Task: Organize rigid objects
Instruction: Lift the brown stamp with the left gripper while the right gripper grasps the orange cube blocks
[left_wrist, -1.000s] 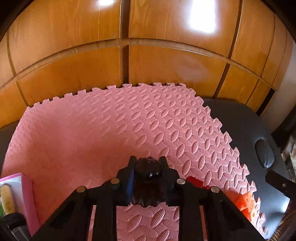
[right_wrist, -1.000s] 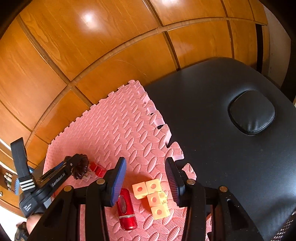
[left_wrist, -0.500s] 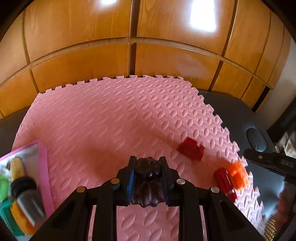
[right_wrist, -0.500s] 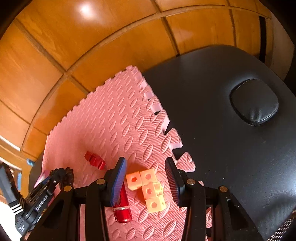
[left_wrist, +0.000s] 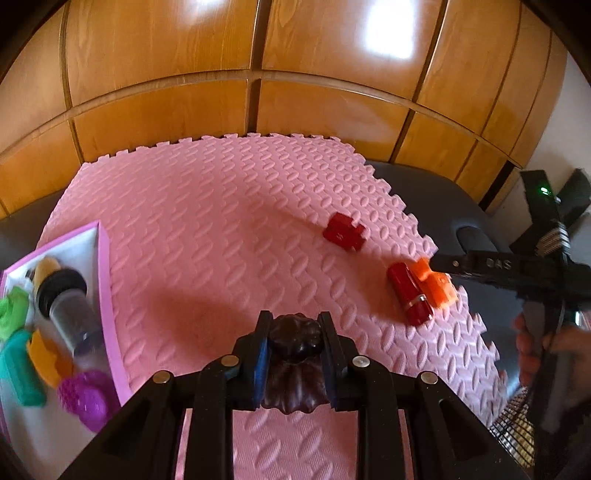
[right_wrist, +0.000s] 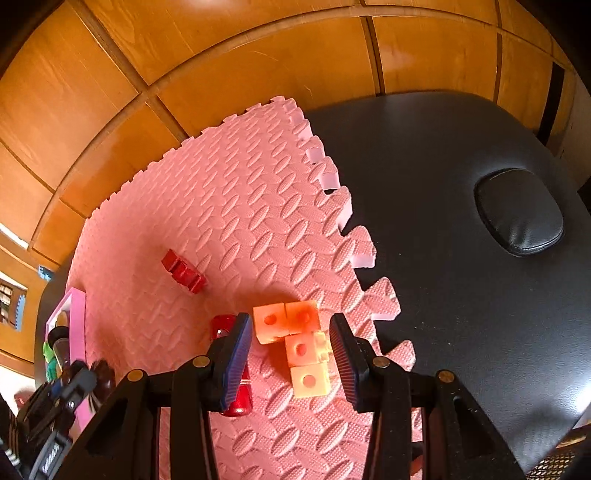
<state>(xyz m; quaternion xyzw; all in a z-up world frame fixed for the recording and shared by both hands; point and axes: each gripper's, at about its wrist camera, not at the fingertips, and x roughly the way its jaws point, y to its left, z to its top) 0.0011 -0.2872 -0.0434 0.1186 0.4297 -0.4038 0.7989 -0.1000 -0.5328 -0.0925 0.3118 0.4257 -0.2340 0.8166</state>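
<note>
The left gripper, angled downward, clamps a dark brown ridged plastic piece above the pink foam mat. The right gripper hovers half-open over joined orange plastic cubes at the mat's edge.

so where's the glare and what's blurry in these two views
Left wrist view: white glare patches on the wood panels, fisheye bending the panel seams into arcs, and motion blur smearing the pink tray and its contents. Right wrist view: mostly sharp on the orange blocks, with only faint sheen on the panels; the left gripper in the lower corner is blurred.
</note>
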